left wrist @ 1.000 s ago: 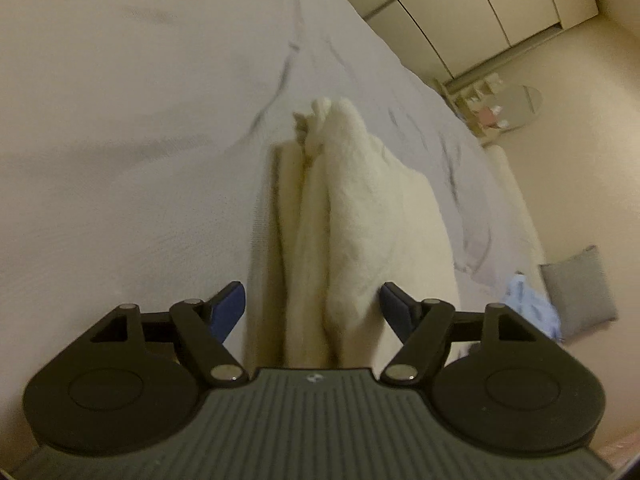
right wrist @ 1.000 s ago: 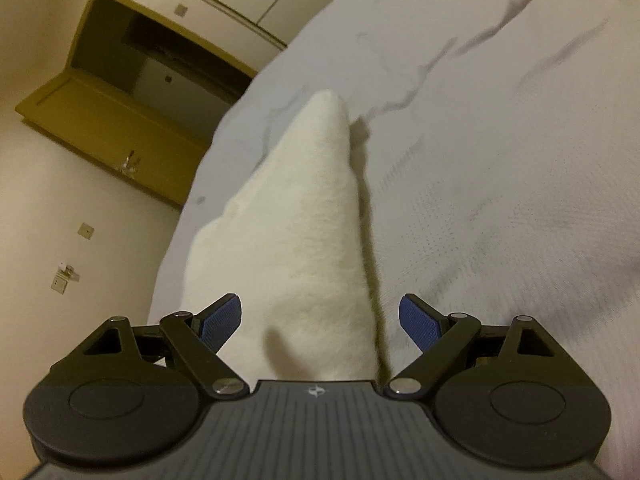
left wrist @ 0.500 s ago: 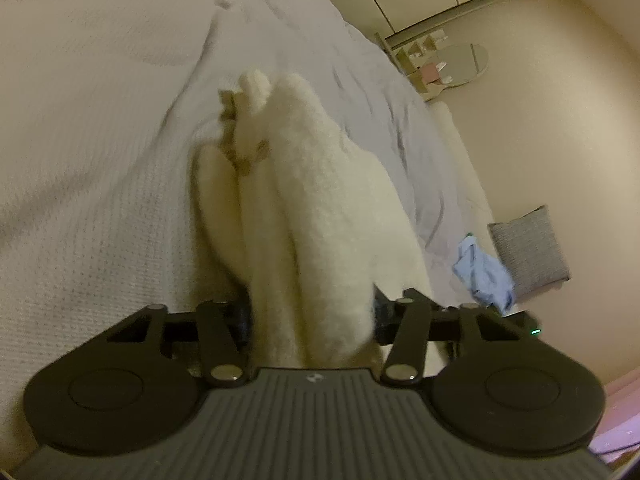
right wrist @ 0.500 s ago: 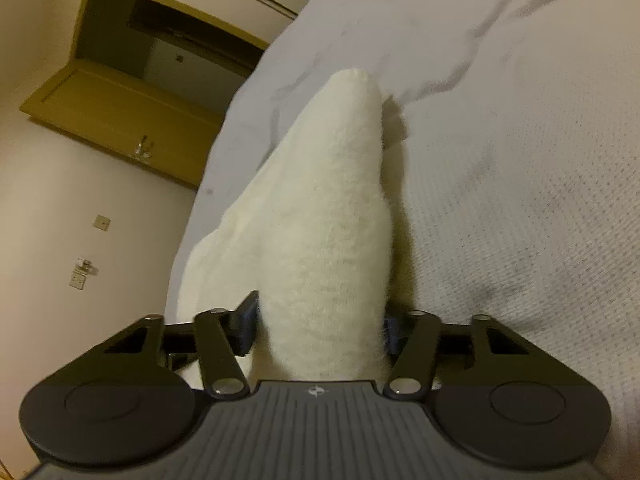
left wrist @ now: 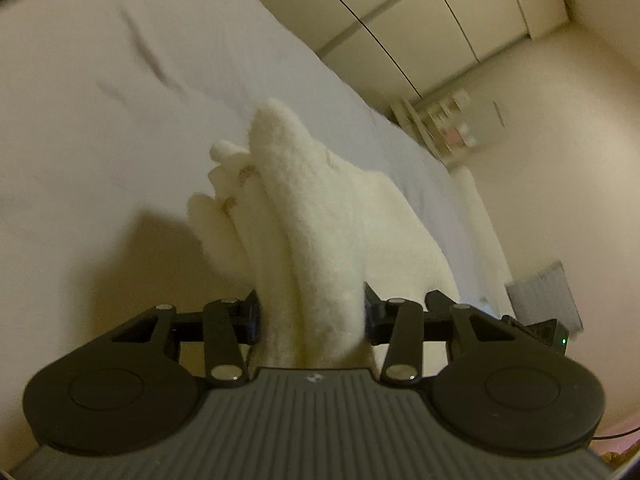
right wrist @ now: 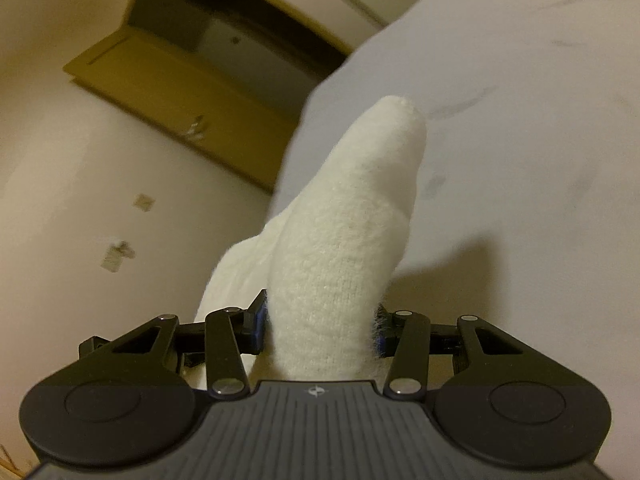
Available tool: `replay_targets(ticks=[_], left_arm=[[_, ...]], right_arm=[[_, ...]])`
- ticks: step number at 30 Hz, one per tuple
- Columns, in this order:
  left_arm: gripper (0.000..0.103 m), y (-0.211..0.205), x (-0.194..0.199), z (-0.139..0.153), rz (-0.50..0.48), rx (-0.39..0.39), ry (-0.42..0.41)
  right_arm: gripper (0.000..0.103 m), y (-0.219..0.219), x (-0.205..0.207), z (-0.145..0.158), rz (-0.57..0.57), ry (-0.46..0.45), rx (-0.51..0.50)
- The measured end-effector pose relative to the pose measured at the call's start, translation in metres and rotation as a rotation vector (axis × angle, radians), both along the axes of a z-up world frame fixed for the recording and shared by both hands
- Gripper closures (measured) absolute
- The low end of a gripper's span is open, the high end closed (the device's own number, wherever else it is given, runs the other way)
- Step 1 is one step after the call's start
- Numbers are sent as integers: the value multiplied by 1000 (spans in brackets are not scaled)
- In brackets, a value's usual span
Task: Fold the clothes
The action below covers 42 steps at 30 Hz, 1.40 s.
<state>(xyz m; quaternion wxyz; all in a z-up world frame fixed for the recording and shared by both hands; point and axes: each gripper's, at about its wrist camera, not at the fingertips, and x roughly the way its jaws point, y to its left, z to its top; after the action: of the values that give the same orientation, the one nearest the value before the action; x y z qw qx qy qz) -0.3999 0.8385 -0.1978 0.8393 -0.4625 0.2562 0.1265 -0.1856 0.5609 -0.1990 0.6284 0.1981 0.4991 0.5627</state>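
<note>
A cream fluffy knitted garment [left wrist: 320, 232] is bunched into thick folds and lifted above the white bed [left wrist: 100, 100]. My left gripper [left wrist: 312, 316] is shut on one end of it, with several layers squeezed between the blue pads. My right gripper [right wrist: 320, 320] is shut on another part of the same garment [right wrist: 348, 240], which rises as a rounded fold ahead of the fingers. The garment casts a shadow on the bed [right wrist: 540, 120] below.
White wardrobe doors [left wrist: 420, 16] stand beyond the bed. A small shelf with a mirror [left wrist: 452, 120] and a grey cushion [left wrist: 544, 300] are on the floor at the right. An open wooden cabinet [right wrist: 208, 52] is on the wall at the left of the right wrist view.
Both grippers went from open around the garment to shut on it, then lifted it off the bed. The view has tilted up and a shadow shows under the cloth.
</note>
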Motion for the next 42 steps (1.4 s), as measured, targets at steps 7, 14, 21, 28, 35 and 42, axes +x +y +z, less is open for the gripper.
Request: replay_targets(ticks=[7, 14, 21, 28, 35, 42], left_arm=[[63, 142, -68, 9, 64, 55, 94], [63, 231, -80, -72, 49, 44, 204], [54, 237, -95, -128, 57, -12, 224], [80, 187, -97, -47, 57, 304, 401], [88, 122, -94, -55, -221, 538, 518], [97, 151, -106, -95, -189, 433, 515]], right_arm=[[57, 180, -56, -1, 52, 25, 48], [57, 291, -102, -79, 26, 34, -17], [33, 318, -129, -136, 36, -65, -285], [47, 290, -159, -58, 25, -497, -425], [74, 267, -224, -55, 214, -625, -488], [72, 294, -273, -94, 296, -799, -552]])
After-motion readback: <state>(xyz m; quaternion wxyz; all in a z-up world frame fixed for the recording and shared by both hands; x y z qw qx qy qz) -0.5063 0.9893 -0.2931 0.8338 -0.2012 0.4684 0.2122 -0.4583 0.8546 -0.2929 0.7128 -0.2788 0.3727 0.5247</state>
